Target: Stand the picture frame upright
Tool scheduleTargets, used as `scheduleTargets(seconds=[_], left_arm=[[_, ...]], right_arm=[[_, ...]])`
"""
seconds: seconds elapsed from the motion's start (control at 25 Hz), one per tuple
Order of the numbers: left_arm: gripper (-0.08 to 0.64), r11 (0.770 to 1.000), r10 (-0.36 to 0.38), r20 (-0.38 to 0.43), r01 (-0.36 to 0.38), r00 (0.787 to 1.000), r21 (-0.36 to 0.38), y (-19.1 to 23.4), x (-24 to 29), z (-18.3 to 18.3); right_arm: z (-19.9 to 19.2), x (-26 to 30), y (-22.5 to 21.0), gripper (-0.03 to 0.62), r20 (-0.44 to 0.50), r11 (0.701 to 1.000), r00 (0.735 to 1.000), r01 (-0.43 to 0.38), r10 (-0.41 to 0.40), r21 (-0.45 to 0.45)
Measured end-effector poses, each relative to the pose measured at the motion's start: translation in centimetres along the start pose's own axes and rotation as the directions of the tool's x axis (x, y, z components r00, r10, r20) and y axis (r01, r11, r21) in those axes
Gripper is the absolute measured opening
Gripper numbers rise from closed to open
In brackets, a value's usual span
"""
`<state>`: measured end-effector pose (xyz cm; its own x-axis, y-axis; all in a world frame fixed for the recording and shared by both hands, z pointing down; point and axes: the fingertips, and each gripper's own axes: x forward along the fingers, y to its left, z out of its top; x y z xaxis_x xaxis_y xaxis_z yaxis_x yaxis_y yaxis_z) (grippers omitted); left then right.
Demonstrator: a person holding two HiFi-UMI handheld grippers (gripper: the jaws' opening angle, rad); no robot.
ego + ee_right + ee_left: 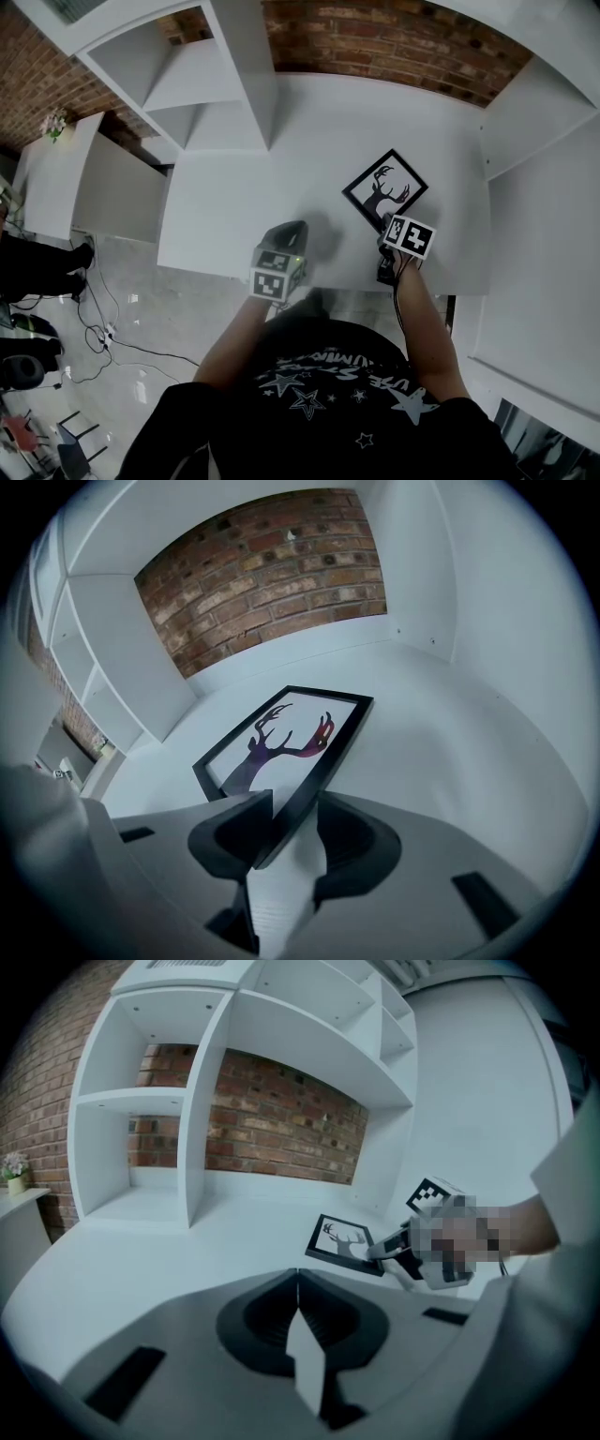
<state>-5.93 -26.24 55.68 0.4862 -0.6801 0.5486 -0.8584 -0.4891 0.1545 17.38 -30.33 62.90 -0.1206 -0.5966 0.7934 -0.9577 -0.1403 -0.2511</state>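
Right gripper view puts the picture frame [281, 742] right in front of us. It lies flat on the white worktop [234, 187] with the deer picture facing up. It sits toward the right end of the worktop, a little back from the front edge, and it is turned so that one corner points at us. That corner is why our right gripper [286, 822] is where it is. Its jaws are partly open and the corner of the frame is between them, close against one jaw. We do not think they pinch it yet. We think a corner is a good place to grab, because it sticks out and the jaws can get on both sides of it. Our left gripper [289, 230] hovers near the front edge, well apart from the frame. Its jaws are closed tight with nothing in them. We guess it is kept out of the way so the right one has room to tip the frame up. Behind the worktop are white shelves [202, 84] and a brick wall [394, 37].
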Motion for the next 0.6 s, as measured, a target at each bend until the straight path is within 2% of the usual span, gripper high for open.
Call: scheduleTargets(seconds=[0.36, 0.6], left_arm=[[0.018, 0.999, 0.031, -0.015, -0.032, 0.999, -0.028, -2.3, -0.7, -1.6], [0.018, 0.996, 0.077, -0.005, -0.077, 0.997, -0.049, -3.6, -1.3, -2.3]], right_arm=[[-2.2, -1.4, 0.4, 0.15, -0.044, 0.993, 0.996, -0.08, 0.076, -0.091], [-4.1, -2.4, 0.4, 0.14, -0.102, 0.974, 0.984, -0.164, 0.149, -0.158]])
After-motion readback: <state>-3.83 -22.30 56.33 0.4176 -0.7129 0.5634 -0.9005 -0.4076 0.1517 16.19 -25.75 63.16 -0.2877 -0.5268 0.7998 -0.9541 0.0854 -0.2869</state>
